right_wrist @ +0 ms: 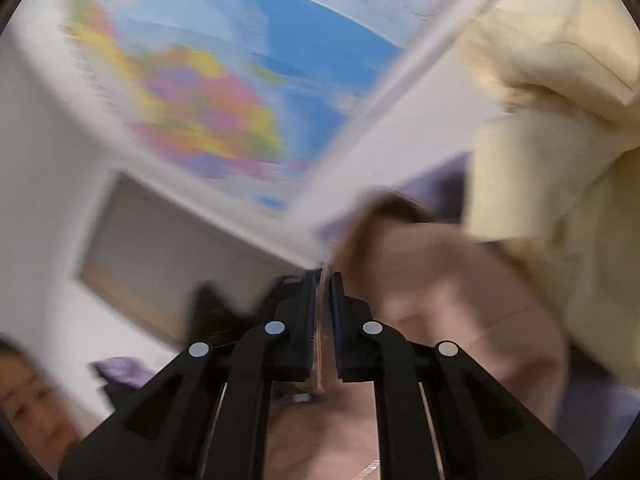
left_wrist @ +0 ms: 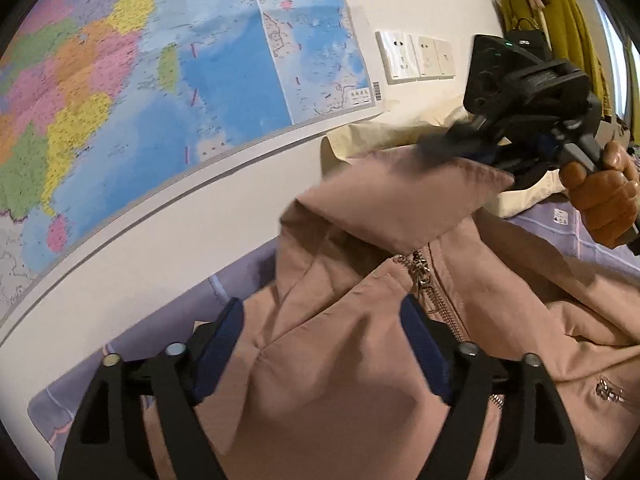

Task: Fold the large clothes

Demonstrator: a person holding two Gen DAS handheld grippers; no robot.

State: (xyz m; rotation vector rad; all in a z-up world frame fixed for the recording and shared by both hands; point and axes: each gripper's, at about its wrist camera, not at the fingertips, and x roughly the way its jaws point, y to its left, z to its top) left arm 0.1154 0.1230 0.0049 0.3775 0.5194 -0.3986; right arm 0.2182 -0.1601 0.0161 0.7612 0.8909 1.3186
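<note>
A large dusty-pink padded jacket [left_wrist: 360, 340] with a metal zip running down its front lies crumpled on a pale lilac bedsheet [left_wrist: 132, 360], close under a big colourful wall map [left_wrist: 140, 80]. The sheet shows between the jacket and the white wall that carries the map.

The left gripper [left_wrist: 324, 352] hovers over the jacket's front, near the zip, with its blue-padded fingers [left_wrist: 218, 344] spread wide. Pink fabric lies beneath and between them, but the pads do not press on it, so the jacket is released on that side.

The right gripper [right_wrist: 322, 320], gripped by a person's hand [left_wrist: 604, 200], is raised on the far side of the jacket from the left one. Its fingers [right_wrist: 304, 320] are clenched almost together on a thin edge of the pink fabric, and a broad flap of the jacket hangs lifted from that grip, folding over towards the zip. The right wrist view is heavily blurred.

Beyond the jacket, near the map's lower corner, a cream-coloured padded garment [right_wrist: 560, 120] lies bunched on the sheet. White wall sockets [left_wrist: 416, 58] sit beside the map, and mustard-yellow clothes [left_wrist: 560, 40] hang further along the wall.
</note>
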